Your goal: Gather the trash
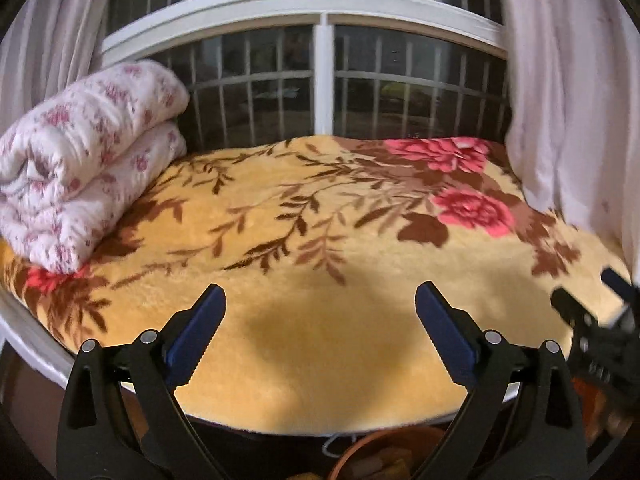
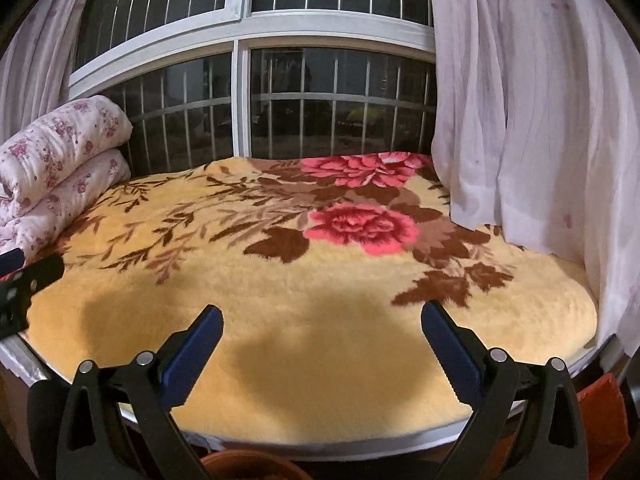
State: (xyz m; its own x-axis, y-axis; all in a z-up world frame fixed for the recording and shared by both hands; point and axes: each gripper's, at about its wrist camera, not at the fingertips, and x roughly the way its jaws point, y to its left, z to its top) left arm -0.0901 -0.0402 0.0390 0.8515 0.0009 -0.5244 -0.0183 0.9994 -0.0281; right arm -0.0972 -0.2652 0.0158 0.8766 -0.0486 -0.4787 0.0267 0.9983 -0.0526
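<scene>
Both grippers hang above the near edge of the bed, pointing across a yellow blanket printed with pink flowers and brown leaves. The left gripper has its jaws spread wide with nothing between them, and so does the right gripper; each shows at the edge of the other's view. No trash lies anywhere on the blanket in either view, so it cannot be described. Below the near edge sits a brown round container, only partly visible; it seems the likely place for collected trash, though what is in it is too unclear to name. A folded floral quilt rests at the bed's far left corner.
</scene>
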